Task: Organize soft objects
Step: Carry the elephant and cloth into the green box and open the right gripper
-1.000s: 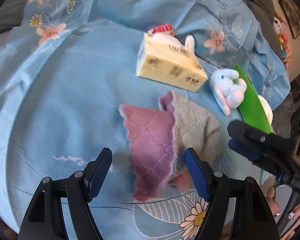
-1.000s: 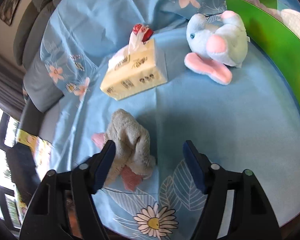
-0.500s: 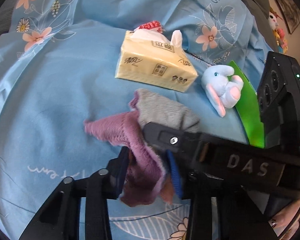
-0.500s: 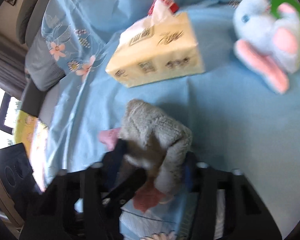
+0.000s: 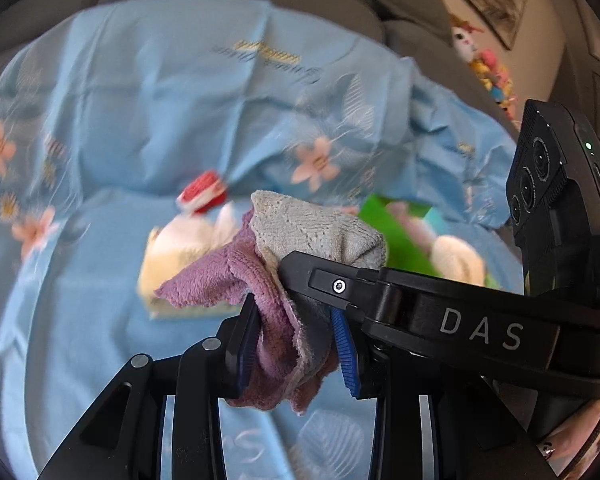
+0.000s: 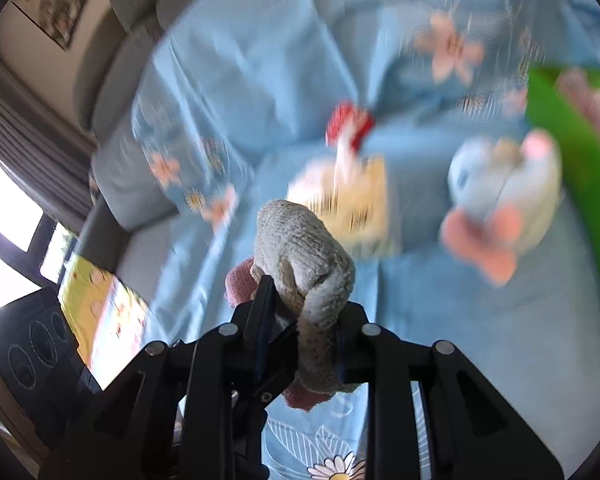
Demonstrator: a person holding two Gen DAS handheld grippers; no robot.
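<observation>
The bunched purple-and-grey terry cloth (image 5: 284, 280) looked soft and fuzzy, its grey face (image 6: 304, 248) showing a fine knitted weave. The left gripper (image 5: 296, 340) was matt black plastic with small shiny metal rivets, and its ribbed blue finger pads (image 5: 342, 344) looked rubbery. The right gripper (image 6: 300, 332) had the same matt black finish. The light-blue flower-printed bedsheet (image 5: 160, 120) was thin, smooth woven cloth, creased in folds. The blurred pale-yellow tissue pack (image 6: 352, 208) seemed a slightly glossy wrapper. The blue-and-pink plush bunny (image 6: 504, 204) looked velvety. The bright green box wall (image 6: 580, 184) appeared smooth.
</observation>
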